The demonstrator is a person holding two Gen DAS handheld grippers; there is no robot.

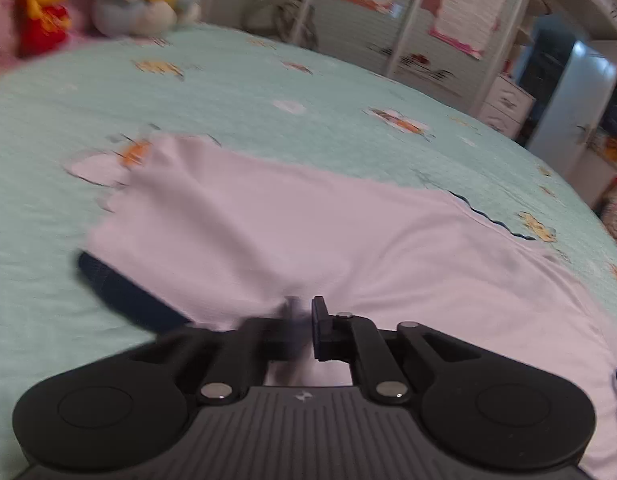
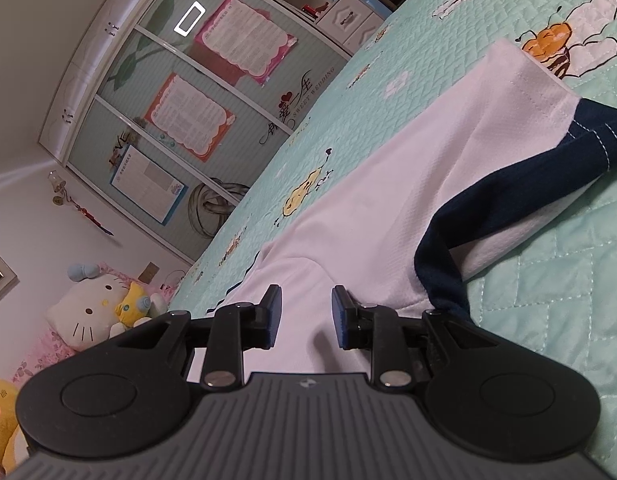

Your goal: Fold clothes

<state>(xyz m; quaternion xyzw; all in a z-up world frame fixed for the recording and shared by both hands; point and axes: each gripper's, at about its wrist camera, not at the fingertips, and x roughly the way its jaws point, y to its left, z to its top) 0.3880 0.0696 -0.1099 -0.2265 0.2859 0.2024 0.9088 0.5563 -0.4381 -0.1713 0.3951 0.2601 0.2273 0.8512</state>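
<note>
shirt (image 1: 308,232) on bedspread (image 1: 268,92): left jaws seemingly pinching it, right jaws parted.

White knit shirt with navy trim (image 1: 292,232): lies spread on the mint-green quilted bedspread with bee prints (image 1: 268,92), mostly flat, with soft creases running toward its near edge. In the left wrist view a navy band (image 1: 124,300) shows along the lower left edge, partly under the white cloth; a thin dark scalloped line (image 1: 496,220) marks the far right edge. The picture is motion-blurred there. In the right wrist view the same shirt (image 2: 388,200) shows a stitched white hem (image 2: 536,92) at the far end, raised into a ridge. A navy sleeve or panel (image 2: 508,184) curls over a white fold, its stitched cuff resting on the bedspread (image 2: 548,320).
</note>
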